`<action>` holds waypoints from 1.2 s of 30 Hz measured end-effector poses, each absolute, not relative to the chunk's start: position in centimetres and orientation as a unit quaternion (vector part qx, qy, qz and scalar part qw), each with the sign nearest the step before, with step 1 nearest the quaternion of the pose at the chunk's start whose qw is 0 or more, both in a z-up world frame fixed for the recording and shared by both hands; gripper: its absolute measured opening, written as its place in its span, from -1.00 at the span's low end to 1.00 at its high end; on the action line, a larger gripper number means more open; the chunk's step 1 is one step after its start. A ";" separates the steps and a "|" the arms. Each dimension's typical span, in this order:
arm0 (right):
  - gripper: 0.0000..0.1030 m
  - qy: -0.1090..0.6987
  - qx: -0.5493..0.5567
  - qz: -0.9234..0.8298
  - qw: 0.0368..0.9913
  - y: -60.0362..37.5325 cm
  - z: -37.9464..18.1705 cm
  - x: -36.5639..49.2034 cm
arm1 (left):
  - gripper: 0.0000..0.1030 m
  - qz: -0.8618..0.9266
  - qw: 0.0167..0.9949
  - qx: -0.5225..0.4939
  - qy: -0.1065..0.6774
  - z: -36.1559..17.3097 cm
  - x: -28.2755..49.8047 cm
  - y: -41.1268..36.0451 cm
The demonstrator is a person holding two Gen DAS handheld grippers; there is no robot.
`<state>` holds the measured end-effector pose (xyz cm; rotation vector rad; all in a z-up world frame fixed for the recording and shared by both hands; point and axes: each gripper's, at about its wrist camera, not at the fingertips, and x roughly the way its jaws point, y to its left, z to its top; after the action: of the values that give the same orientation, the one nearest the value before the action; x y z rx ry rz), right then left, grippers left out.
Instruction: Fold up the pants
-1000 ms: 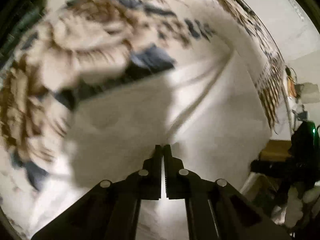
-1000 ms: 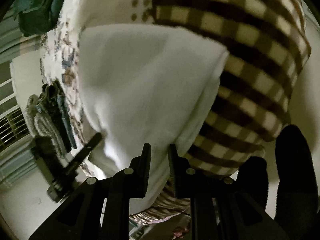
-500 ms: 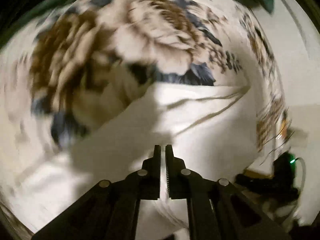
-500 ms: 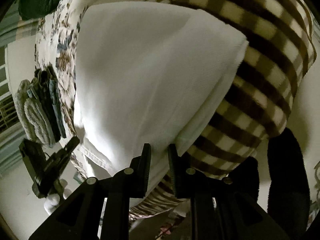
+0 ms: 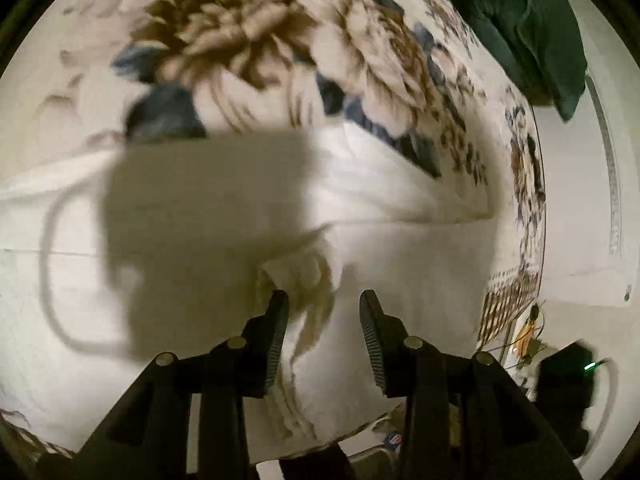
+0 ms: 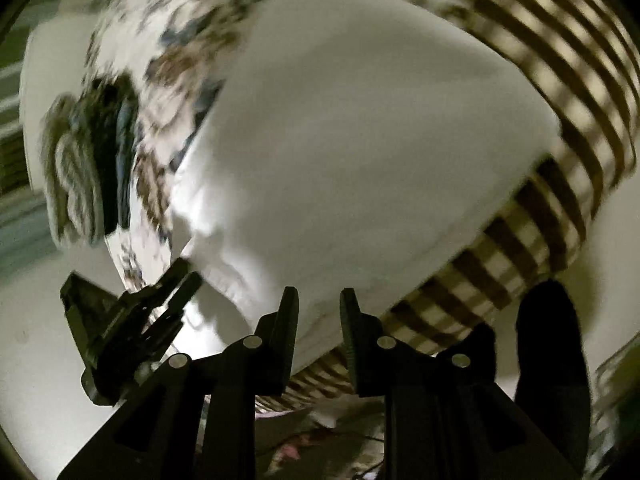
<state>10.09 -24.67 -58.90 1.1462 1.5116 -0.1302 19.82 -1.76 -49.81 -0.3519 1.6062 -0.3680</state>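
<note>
Lying spread across the floral bedspread (image 5: 280, 52), near its edge, the white pants (image 5: 400, 208), with a bunched, frayed-looking fold (image 5: 308, 292) rising just ahead of the left gripper (image 5: 320, 308). Hovering over that fold with jaws spread apart, pinching nothing, fingers (image 5: 276, 332) casting a broad shadow over the cloth. Showing, in the left wrist view only, a dark green pillow (image 5: 532, 28) at the far corner of the bed, and a dark device with a green light (image 5: 572, 384) down past the bed's edge.

Facing the pants (image 6: 360, 140) from the other side, the right gripper (image 6: 319, 300), jaws parted by a narrow gap, tips sitting at the cloth's near edge; contact with the fabric impossible to judge. Revealing, in the right wrist view only, a brown-and-cream checked blanket (image 6: 560, 92) wrapping under the pants along the bed's edge, a stack of folded clothes (image 6: 88, 168) lying on the bedspread (image 6: 172, 64) well apart from the pants, the left gripper (image 6: 180, 280) seen from outside at the pants' hem, and a dark rounded shape (image 6: 548, 352) beside the right fingers, too blurred to identify. No containers showing in either view.
</note>
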 end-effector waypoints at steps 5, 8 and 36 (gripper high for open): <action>-0.55 0.670 0.440 -0.031 0.597 -21.7 -58.6 13.4 | -0.89 -0.148 0.706 -0.121 0.682 -50.6 18.8 -1.3; -0.55 0.695 0.415 0.000 0.587 -19.6 -59.3 14.7 | -0.80 -0.153 0.697 -0.159 0.682 -50.3 18.1 0.8; -0.38 0.782 0.135 0.067 0.605 -5.7 -59.4 15.2 | 0.55 0.170 0.696 -0.395 0.575 -48.7 6.3 20.9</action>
<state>15.16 -5.70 -59.42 0.3129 1.8079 0.1544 6.33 20.90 -48.69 -0.8809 1.2837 0.3801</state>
